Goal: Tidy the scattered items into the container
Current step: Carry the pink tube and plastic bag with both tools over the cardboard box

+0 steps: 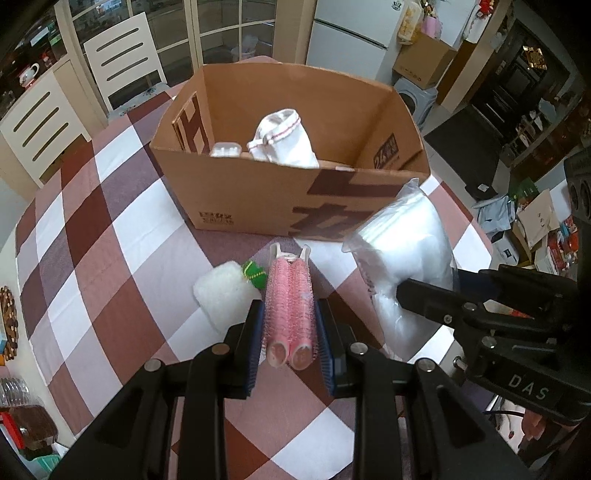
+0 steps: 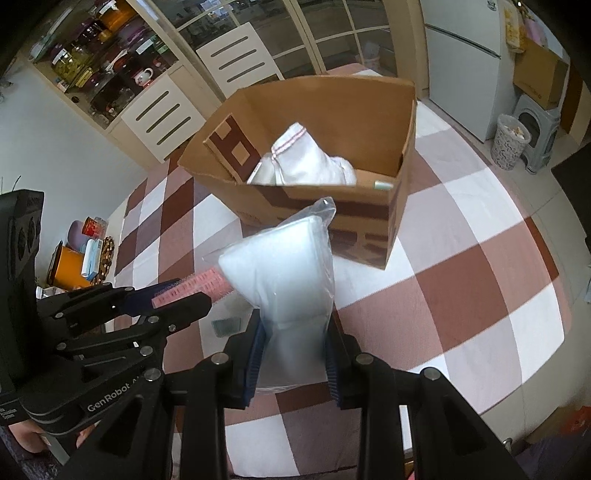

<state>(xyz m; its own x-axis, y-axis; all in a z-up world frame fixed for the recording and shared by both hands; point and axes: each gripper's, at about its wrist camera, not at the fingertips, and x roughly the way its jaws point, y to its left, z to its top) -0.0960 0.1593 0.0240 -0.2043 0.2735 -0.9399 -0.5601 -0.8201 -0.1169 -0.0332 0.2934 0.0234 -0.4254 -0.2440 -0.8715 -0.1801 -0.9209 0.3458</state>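
My left gripper (image 1: pixel 290 314) is shut on a pink pack of hair rollers (image 1: pixel 288 295), held above the checked tablecloth. The right gripper (image 2: pixel 293 332) is shut on a clear plastic bag of white material (image 2: pixel 284 266). Both are just short of the open cardboard box (image 1: pixel 258 206), whose near wall faces me. Inside the box lie a white cloth (image 1: pixel 284 136) and a small clear item (image 1: pixel 225 149). A white sponge (image 1: pixel 221 291) and a green item (image 1: pixel 255 273) rest on the table under the rollers. The right wrist view shows the left gripper (image 2: pixel 184 295) holding the rollers (image 2: pixel 195 284) beside the bag.
The checked tablecloth (image 2: pixel 461 288) covers a round table. White chairs (image 1: pixel 122 55) stand behind the box, a fridge (image 1: pixel 351 33) behind them. Shelves with jars (image 2: pixel 92 55) are at the back left. A small flat green item (image 2: pixel 225 325) lies on the cloth.
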